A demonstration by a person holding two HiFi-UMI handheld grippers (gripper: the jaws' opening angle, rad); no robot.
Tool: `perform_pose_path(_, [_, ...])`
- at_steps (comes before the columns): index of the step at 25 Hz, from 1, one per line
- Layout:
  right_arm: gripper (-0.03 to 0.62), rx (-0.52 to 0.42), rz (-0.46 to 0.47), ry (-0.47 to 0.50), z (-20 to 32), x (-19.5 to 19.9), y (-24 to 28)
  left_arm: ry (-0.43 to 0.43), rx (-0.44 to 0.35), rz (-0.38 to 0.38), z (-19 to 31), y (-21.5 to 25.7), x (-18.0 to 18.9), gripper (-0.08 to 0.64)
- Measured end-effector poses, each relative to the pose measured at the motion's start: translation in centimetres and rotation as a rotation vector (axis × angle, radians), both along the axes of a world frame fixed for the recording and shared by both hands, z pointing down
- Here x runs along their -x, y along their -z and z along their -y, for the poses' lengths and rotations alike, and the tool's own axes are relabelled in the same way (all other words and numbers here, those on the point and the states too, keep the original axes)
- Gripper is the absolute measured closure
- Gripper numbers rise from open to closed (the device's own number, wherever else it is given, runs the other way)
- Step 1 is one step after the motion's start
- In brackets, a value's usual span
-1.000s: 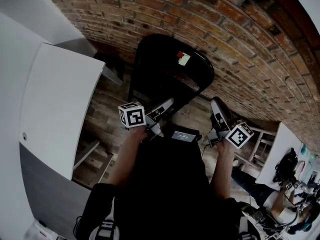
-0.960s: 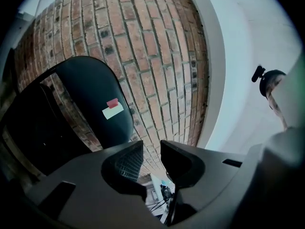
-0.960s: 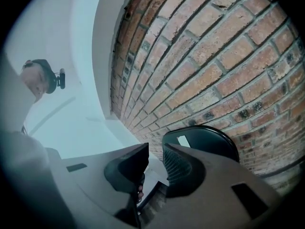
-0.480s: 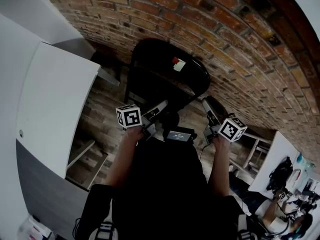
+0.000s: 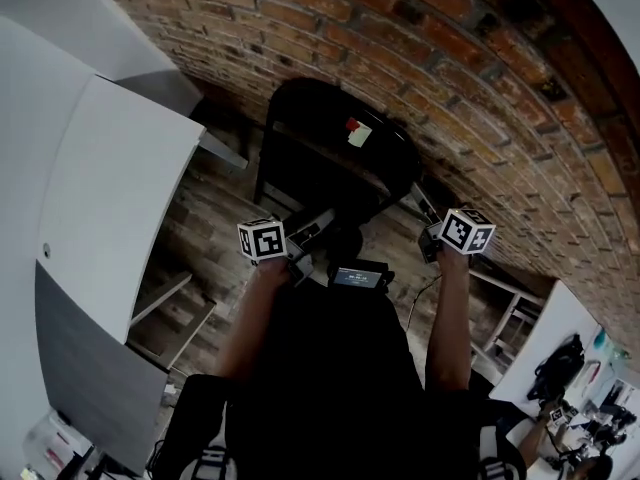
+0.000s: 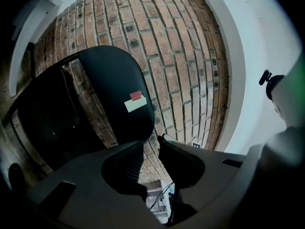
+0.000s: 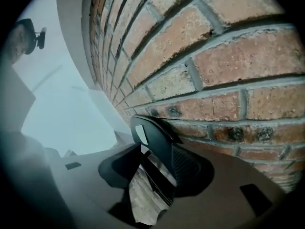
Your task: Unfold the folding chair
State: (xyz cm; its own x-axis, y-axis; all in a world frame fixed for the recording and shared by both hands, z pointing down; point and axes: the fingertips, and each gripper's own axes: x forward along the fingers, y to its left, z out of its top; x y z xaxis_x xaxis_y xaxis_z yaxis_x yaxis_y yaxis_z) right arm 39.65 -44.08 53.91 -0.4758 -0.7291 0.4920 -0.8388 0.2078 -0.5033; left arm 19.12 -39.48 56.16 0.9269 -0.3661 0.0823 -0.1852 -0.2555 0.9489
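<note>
The black folding chair point(image 5: 335, 158) leans folded against the brick wall, with a red and white sticker point(image 5: 358, 131) on its backrest. My left gripper point(image 5: 318, 222) is in front of the chair's lower part. In the left gripper view its jaws point(image 6: 150, 144) stand apart with only wall showing between them, and the backrest point(image 6: 114, 89) is just beyond the left fingertip. My right gripper point(image 5: 426, 206) is at the chair's right edge, close to the wall. Its jaws point(image 7: 155, 151) are opening. The chair point(image 7: 150, 130) shows edge-on between the fingertips, and the pads do not press on it.
A white cabinet point(image 5: 110, 208) fills the left side, with a wooden frame point(image 5: 175, 313) at its foot. The brick wall point(image 5: 480, 88) runs behind and to the right of the chair. Wooden floorboards point(image 5: 215, 233) lie below. A white desk point(image 5: 535, 343) is at lower right.
My right gripper has moved up the picture to the chair's right edge beside the wall. The left gripper has sunk slightly in front of the chair.
</note>
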Motion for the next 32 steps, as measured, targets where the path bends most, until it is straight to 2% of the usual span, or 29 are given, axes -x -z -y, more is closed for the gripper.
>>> perform_pose_path(4, [0.398, 0.027, -0.084, 0.031, 1.7, -0.4, -1.4, 0.006, 0.017, 0.000, 0.0, -0.7, -0.2, 0.453])
perform_pose_path(10, [0.387, 0.035, -0.207, 0.139, 4.2, -0.3, -3.4, 0.016, 0.031, 0.019, 0.4, -1.5, -0.8, 0.453])
perform_pose_path(14, [0.387, 0.016, -0.224, 0.255, 5.3, 0.9, -4.3, 0.037, 0.052, 0.014, 0.6, -2.2, -1.0, 0.453])
perform_pose_path(18, [0.388, -0.005, -0.254, 0.323, 6.2, 1.9, -5.1, 0.056, 0.081, -0.004, 0.9, -2.7, -1.1, 0.453])
perform_pose_path(24, [0.403, -0.050, -0.337, 0.424, 6.2, 2.4, -5.3, 0.111, 0.132, 0.014, 1.4, -5.5, -0.4, 0.448])
perform_pose_path(28, [0.416, -0.060, -0.357, 0.442, 5.8, 2.2, -5.3, 0.148, 0.160, 0.021, 2.0, -7.6, -0.1, 0.404])
perform_pose_path(32, [0.426, -0.073, -0.358, 0.445, 5.3, 2.1, -5.3, 0.155, 0.190, 0.064, 2.6, -9.9, -0.2, 0.380])
